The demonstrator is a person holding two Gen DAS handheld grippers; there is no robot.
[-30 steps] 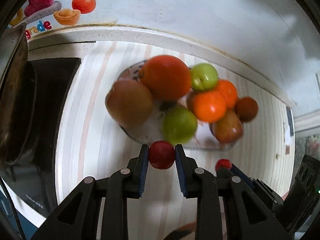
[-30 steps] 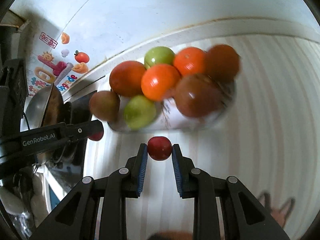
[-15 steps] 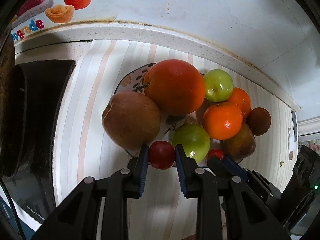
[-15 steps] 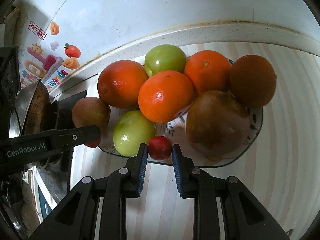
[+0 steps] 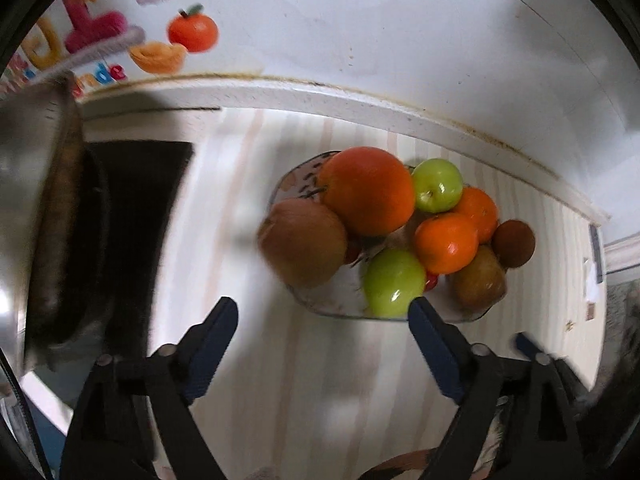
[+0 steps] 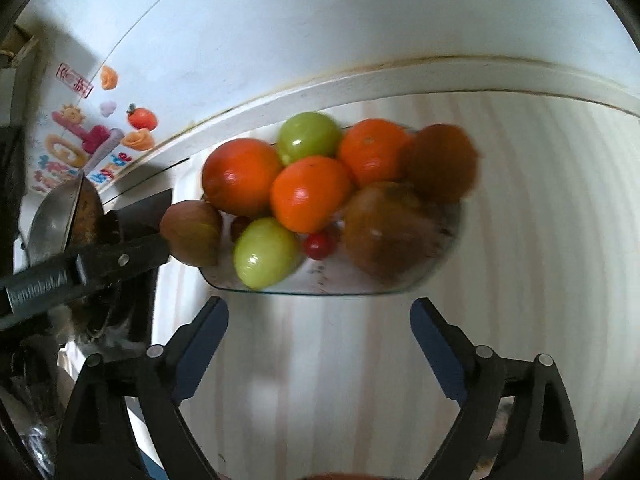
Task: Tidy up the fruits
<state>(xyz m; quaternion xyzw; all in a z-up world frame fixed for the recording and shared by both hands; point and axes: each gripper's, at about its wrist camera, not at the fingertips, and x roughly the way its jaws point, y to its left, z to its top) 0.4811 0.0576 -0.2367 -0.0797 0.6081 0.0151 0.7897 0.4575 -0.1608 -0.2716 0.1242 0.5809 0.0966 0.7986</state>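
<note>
Left gripper (image 5: pixel 322 316): fingers spread wide, holding nothing, above the striped counter (image 5: pixel 280 380).
Right gripper (image 6: pixel 320 316): fingers likewise spread and empty.
Glass plate (image 6: pixel 320 290): just ahead of both fingertip pairs, heaped with oranges, green apples and brown fruit.
Small red cherry tomato (image 6: pixel 319 245): on the plate, between the green apple (image 6: pixel 266 253) and the brown fruit.

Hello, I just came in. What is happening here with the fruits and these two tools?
A person is sorting fruit with two hand-held grippers. The left gripper and the right gripper are both open and empty, held just in front of a glass plate on the striped counter. The plate is piled with oranges, green apples and brownish fruits. A small red fruit lies on the plate among them. A second one peeks out beside a green apple.
</note>
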